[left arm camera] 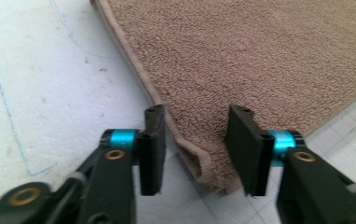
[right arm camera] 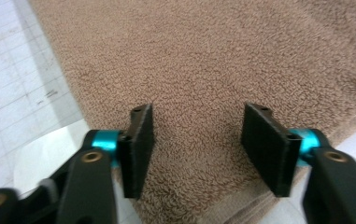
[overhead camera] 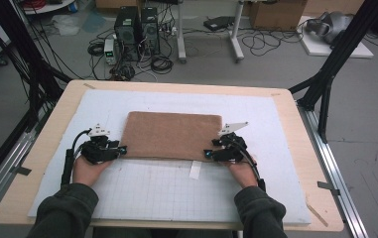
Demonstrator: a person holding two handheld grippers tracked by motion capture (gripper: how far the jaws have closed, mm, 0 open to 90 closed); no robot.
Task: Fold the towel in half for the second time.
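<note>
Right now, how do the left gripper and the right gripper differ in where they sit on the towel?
The left gripper straddles the near left corner of the brown towel, where the hem bunches up between its jaws; the right gripper sits at the near right corner over flat pile. A white tag lies on the mat beside the right gripper; none lies by the left. Both have their jaws open at the towel's near edge.

wooden table (overhead camera: 42, 134), white gridded mat (overhead camera: 176, 188) (brown towel (overhead camera: 171, 134) on it)
</note>
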